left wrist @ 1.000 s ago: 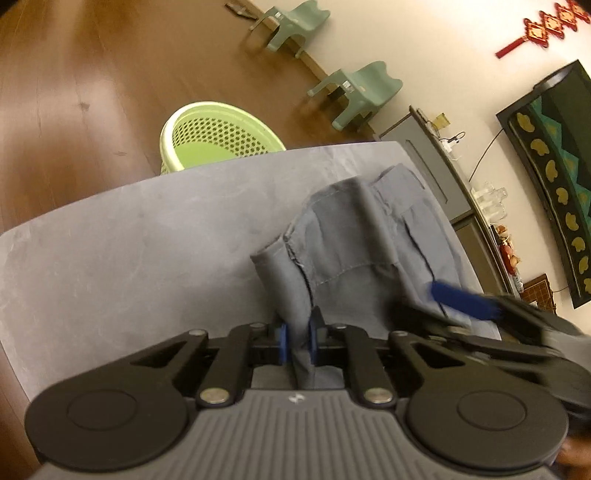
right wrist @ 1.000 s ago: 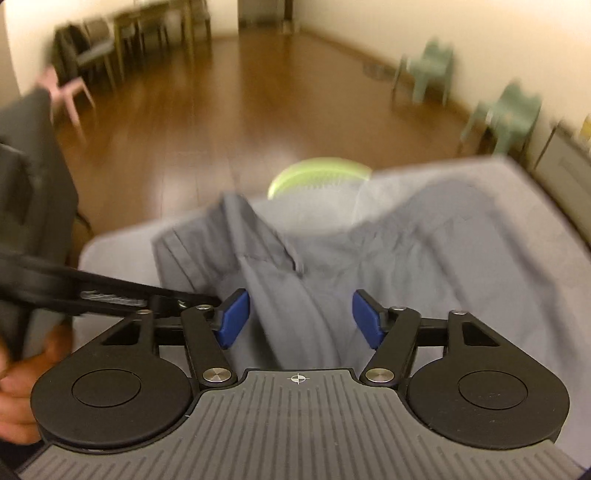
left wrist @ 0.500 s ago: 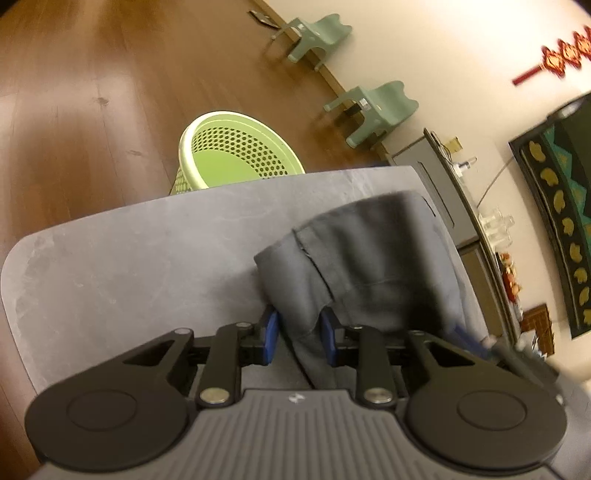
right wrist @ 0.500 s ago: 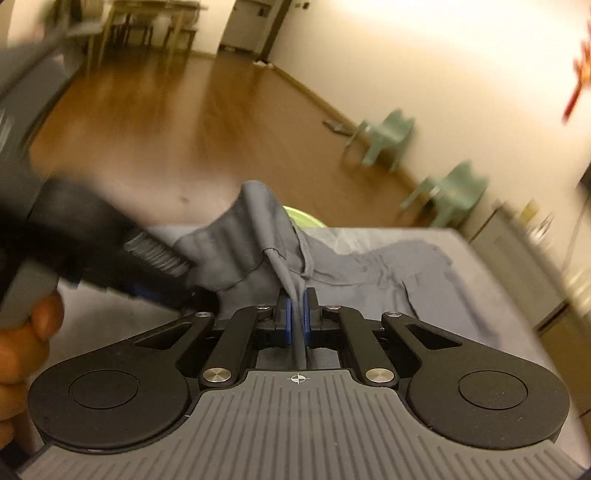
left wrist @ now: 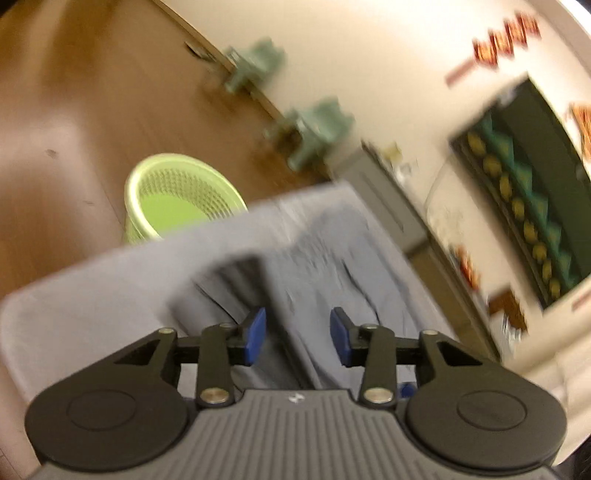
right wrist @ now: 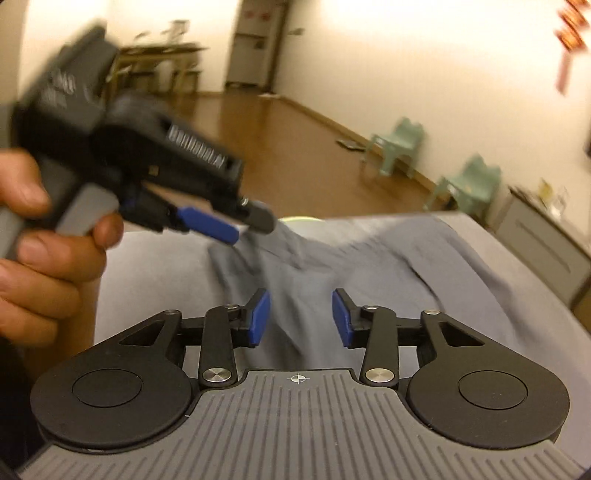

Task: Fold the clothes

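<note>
Right wrist view: right gripper [right wrist: 301,319] is hovering with jaws spread over the grey garment [right wrist: 369,266]; left gripper [left wrist: 297,334] is likewise gaping, gripping nothing.

No readable words, numbers or brand names appear in either view. The left gripper [right wrist: 236,225], seen from the right wrist camera, carries a row of pale raised characters along its black body, too blurred to read. The right gripper [right wrist: 301,317] shows only a small white crosshair mark on its grey ribbed housing. The red hanging wall ornament [left wrist: 506,35] in the left wrist view is smeared by motion, and any characters on it cannot be made out.
</note>
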{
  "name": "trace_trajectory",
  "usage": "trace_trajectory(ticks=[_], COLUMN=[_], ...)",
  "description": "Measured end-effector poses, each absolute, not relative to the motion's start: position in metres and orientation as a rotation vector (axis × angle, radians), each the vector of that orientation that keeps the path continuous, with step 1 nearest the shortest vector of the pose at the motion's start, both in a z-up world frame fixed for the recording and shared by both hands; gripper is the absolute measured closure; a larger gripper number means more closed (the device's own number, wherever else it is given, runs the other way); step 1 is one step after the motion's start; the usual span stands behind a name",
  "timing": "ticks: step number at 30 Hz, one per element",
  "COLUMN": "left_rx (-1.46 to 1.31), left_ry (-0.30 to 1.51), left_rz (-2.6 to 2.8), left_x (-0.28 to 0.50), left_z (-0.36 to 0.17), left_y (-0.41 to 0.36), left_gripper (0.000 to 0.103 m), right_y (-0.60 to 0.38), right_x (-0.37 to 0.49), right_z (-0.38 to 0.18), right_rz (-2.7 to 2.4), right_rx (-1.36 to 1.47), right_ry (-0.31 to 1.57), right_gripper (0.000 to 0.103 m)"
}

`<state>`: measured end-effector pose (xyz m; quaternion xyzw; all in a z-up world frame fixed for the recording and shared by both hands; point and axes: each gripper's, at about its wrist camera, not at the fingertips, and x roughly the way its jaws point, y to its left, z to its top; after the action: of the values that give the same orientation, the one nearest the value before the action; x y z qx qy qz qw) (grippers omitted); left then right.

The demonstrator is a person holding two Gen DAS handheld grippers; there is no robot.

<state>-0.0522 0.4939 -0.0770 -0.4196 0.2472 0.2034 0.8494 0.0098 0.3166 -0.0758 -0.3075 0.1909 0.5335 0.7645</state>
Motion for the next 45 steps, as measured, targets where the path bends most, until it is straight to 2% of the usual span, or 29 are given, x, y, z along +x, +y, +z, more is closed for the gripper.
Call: trace_trajectory(ticks=[1,3,4,5,6,8,12,17,21,23,24,25,27,28,29,31,33,36,37,38,39,41,42,43,44,45], left_rx=[-0.864,-0.817,-0.796,-0.783,-0.775,-0.834,-1.106,-1.224,-1.256,-1.207,-1.172,-1.122,-0.953,-0.862,-0.792,-0.701,-0.670,-0.641,-0.650,-0.672,-0.696,-0.744,-0.767,-0.776,-0.779,-0.764], left_ry=[0.555,0.628,0.661,0.659,0.643,0.571,0.539,0.524,0.519,0.499,0.481,0.460,0.393,0.359,0.345,0.355,0.443,0.618,0.660,0.672,0.674,0.673,0.670,0.667,0.664,0.650], left_rz=[0.439,0.494,0.515,0.521,0.522,0.488,0.449,0.421,0.431,0.447,0.443,0.440,0.446,0.450,0.429,0.356,0.332,0.416,0.453,0.480,0.499,0.539,0.561,0.581,0.600,0.614], left_x=[-0.042,-0.022,-0.013,-0.011,-0.012,-0.030,-0.057,-0.067,-0.071,-0.076,-0.079,-0.082,-0.088,-0.090,-0.087,-0.071,-0.046,-0.014,-0.012,-0.017,-0.022,-0.032,-0.036,-0.038,-0.040,-0.040], left_z=[-0.079,-0.084,-0.087,-0.086,-0.085,-0.082,-0.116,-0.136,-0.142,-0.131,-0.123,-0.112,-0.084,-0.071,-0.063,-0.054,-0.061,-0.082,-0.090,-0.095,-0.100,-0.106,-0.107,-0.105,-0.103,-0.097], left_y=[0.492,0.491,0.492,0.492,0.491,0.492,0.515,0.533,0.540,0.536,0.531,0.525,0.506,0.495,0.484,0.466,0.459,0.458,0.462,0.468,0.474,0.484,0.487,0.487,0.486,0.481], left_gripper=[0.056,0.058,0.069,0.087,0.090,0.101,0.101,0.099,0.097,0.088,0.084,0.079,0.076,0.068,0.066,0.066,0.066,0.067,0.071,0.083,0.088,0.097,0.098,0.098,0.097,0.094], right_y=[0.303,0.275,0.262,0.248,0.235,0.209,0.181,0.153,0.143,0.133,0.127,0.116,0.092,0.079,0.065,0.037,0.011,-0.031,-0.049,-0.067,-0.084,-0.118,-0.130,-0.143,-0.160,-0.176], right_x=[0.017,0.030,0.037,0.044,0.047,0.054,0.073,0.089,0.104,0.107,0.109,0.112,0.116,0.124,0.131,0.146,0.166,0.198,0.207,0.215,0.223,0.232,0.234,0.236,0.239,0.242], right_z=[-0.074,-0.071,-0.069,-0.067,-0.068,-0.069,-0.090,-0.096,-0.094,-0.093,-0.092,-0.089,-0.077,-0.076,-0.074,-0.071,-0.075,-0.089,-0.091,-0.093,-0.095,-0.093,-0.090,-0.087,-0.082,-0.077], right_rz=[1.148,1.124,1.112,1.100,1.097,1.097,1.083,1.061,1.026,1.021,1.015,0.993,0.961,0.929,0.897,0.833,0.749,0.633,0.609,0.585,0.563,0.568,0.545,0.519,0.469,0.418], right_rx=[-0.640,-0.584,-0.556,-0.527,-0.491,-0.407,-0.359,-0.355,-0.396,-0.391,-0.387,-0.372,-0.320,-0.308,-0.296,-0.272,-0.267,-0.256,-0.243,-0.231,-0.218,-0.185,-0.181,-0.174,-0.140,-0.106], right_ry=[0.439,0.486,0.509,0.533,0.562,0.625,0.735,0.744,0.740,0.753,0.762,0.767,0.740,0.739,0.739,0.736,0.748,0.783,0.788,0.793,0.797,0.790,0.789,0.787,0.776,0.766], right_gripper=[0.057,0.057,0.058,0.059,0.059,0.059,0.061,0.082,0.082,0.082,0.080,0.071,0.068,0.061,0.054,0.053,0.053,0.053,0.053,0.053,0.053,0.066,0.065,0.047,0.038,0.038])
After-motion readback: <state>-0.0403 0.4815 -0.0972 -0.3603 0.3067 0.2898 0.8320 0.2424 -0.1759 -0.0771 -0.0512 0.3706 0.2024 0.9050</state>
